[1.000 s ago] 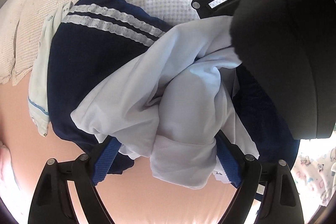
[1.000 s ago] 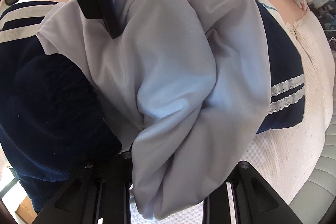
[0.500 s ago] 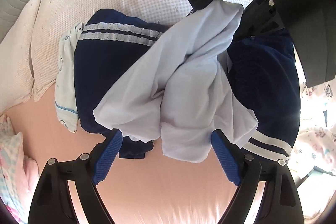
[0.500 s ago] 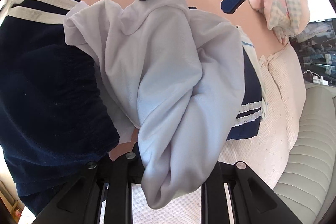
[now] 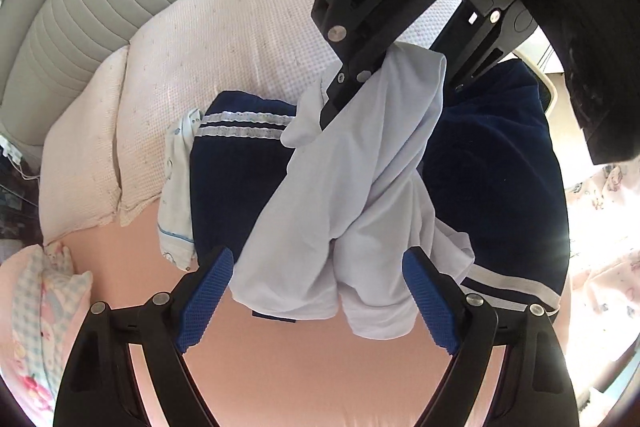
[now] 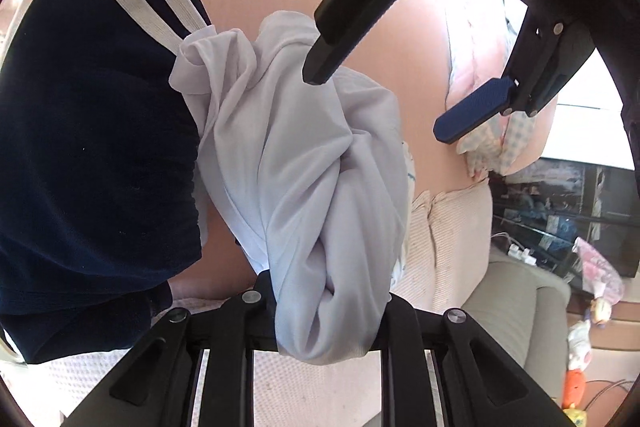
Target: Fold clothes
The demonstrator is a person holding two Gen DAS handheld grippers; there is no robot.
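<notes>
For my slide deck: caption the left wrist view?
Right gripper lifts a bunched white garment above navy clothes; left gripper open.

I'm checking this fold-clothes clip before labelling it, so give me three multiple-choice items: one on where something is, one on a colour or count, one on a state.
1. Where does the white garment hang?
A. From the right gripper
B. Flat on the bed
C. From the left gripper

2. How many white stripes run along the edge of the navy garment near the pillow?
A. One
B. Two
C. Four

3. How do the left gripper's jaws stand?
A. Shut on the white garment
B. Shut on the navy garment
C. Open, holding nothing

Answers: 1 A, the cloth bunches between the right gripper's fingers and drapes down from there. 2 B, two parallel white bands show in the left wrist view. 3 C, its blue pads stand wide apart on either side of the hanging cloth.
</notes>
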